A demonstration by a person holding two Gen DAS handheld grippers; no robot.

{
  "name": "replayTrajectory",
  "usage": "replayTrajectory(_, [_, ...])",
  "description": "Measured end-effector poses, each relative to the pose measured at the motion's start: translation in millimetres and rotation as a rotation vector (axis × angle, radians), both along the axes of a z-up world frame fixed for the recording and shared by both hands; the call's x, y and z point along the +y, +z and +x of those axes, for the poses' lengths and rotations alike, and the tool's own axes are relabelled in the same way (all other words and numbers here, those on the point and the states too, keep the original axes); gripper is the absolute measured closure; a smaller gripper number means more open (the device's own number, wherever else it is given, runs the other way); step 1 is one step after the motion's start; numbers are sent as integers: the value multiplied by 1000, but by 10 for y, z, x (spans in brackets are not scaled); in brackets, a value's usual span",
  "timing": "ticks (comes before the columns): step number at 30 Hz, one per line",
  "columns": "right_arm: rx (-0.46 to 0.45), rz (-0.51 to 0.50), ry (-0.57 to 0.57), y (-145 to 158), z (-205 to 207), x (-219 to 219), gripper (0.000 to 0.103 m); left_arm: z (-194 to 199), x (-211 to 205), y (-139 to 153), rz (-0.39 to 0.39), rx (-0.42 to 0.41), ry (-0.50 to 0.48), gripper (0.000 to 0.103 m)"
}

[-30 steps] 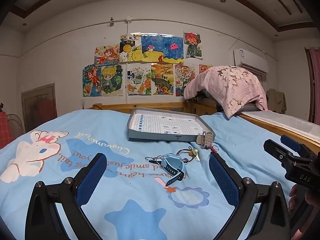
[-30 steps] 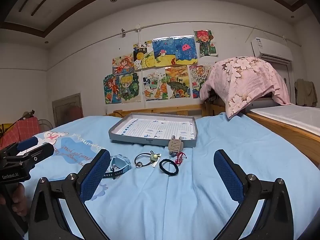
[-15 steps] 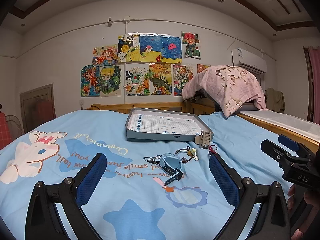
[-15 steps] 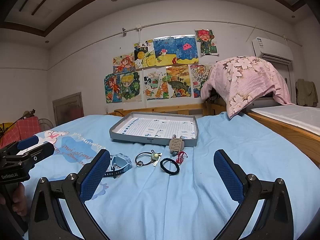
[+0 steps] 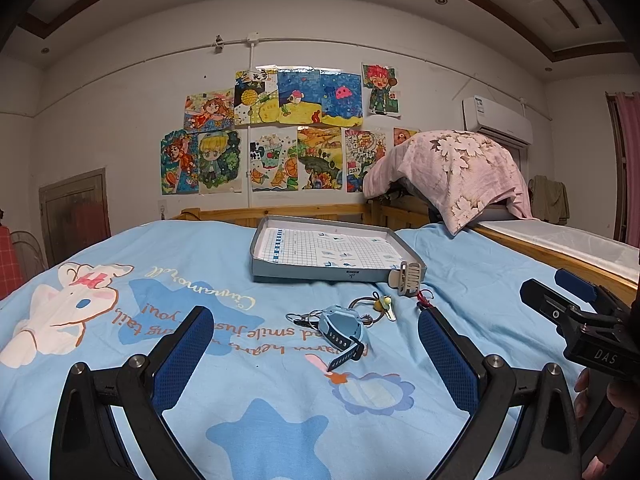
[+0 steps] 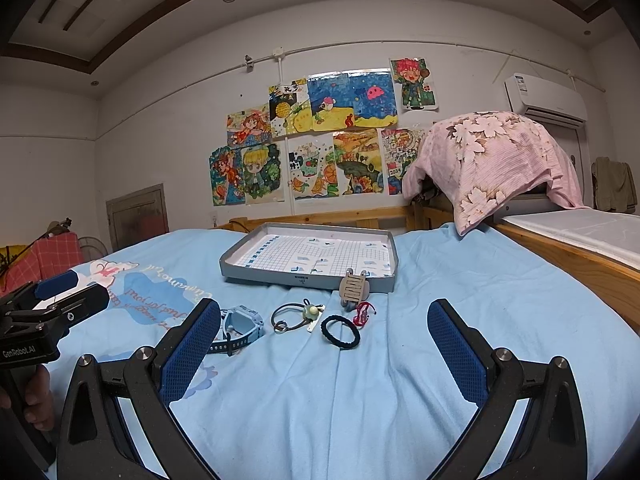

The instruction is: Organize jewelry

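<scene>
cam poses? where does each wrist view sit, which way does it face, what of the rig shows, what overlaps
Left wrist: on the left gripper, low over the bed, facing the tray and wall; right gripper body at right edge.
Right wrist: on the right gripper, same heading, set further right; left gripper body and a hand at left edge.
Shared: tray, blue watch, hair clip, wall drawings.

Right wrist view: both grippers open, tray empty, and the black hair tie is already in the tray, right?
Not quite. The right wrist view shows the black hair tie lying on the blue bedsheet in front of the tray, not in it. The rest holds.
</scene>
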State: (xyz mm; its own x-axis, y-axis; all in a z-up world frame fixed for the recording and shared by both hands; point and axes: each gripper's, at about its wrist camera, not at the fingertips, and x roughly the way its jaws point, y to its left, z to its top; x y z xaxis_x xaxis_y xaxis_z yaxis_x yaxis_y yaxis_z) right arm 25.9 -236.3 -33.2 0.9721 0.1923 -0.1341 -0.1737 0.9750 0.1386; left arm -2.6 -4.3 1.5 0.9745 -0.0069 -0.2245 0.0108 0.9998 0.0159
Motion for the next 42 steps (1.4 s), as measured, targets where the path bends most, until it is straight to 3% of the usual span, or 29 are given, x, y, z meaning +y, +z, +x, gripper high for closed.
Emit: replayTrajectory(42, [7,2,2,-33,41,6,1,3,1,-4,2,1,0,0])
